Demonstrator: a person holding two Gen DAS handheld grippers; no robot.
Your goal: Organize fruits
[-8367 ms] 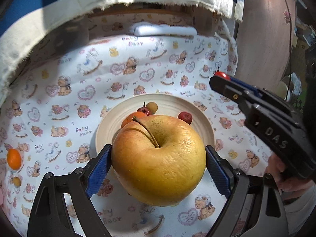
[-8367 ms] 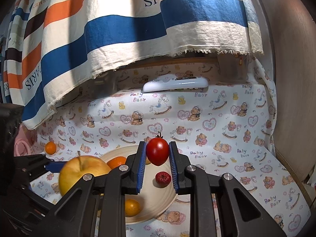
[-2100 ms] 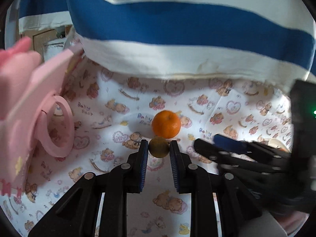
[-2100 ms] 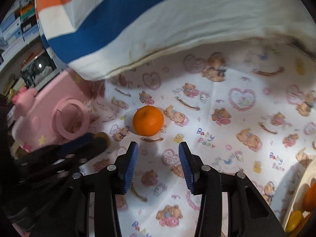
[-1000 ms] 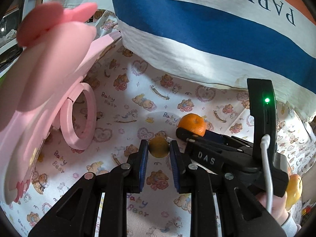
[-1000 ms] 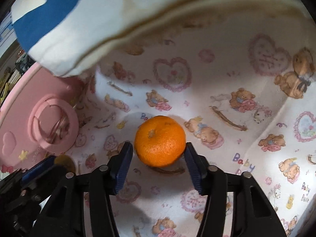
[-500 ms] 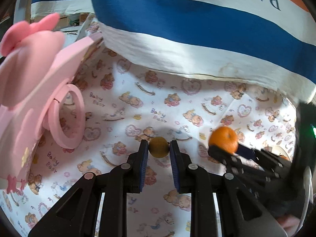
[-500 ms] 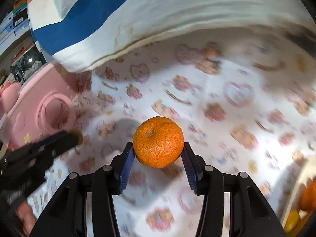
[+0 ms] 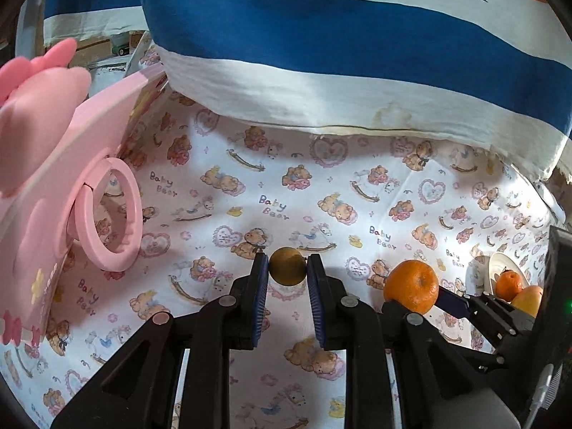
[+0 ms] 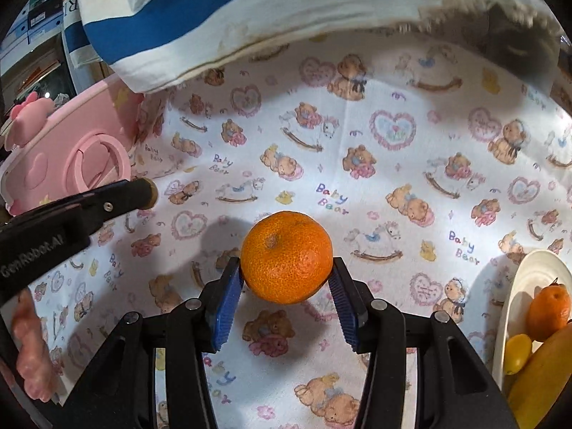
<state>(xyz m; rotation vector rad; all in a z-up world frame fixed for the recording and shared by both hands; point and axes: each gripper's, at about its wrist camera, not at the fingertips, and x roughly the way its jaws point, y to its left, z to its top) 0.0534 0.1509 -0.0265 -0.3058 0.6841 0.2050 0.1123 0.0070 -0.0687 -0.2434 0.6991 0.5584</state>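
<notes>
My left gripper (image 9: 287,268) is shut on a small brownish-yellow round fruit (image 9: 287,266), held above the bear-print cloth. My right gripper (image 10: 286,275) is shut on an orange mandarin (image 10: 286,256), lifted off the cloth. In the left wrist view the same mandarin (image 9: 412,286) shows at the right, between the right gripper's blue pads. A cream plate (image 10: 525,279) at the right edge holds another mandarin (image 10: 548,307), a small yellow fruit (image 10: 516,352) and part of a large yellow apple (image 10: 543,375). In the right wrist view the left gripper's fingers (image 10: 118,196) reach in from the left.
A pink toy case with a ring handle (image 9: 107,214) stands at the left. A blue, white and orange striped cloth (image 9: 357,53) hangs over the back of the bear-print table cover (image 9: 321,196). A hand (image 10: 32,350) shows at the lower left of the right wrist view.
The right gripper closed on the mandarin, lifted it off the cloth and carried it rightward toward the plate. The left gripper kept its small fruit and barely moved.
</notes>
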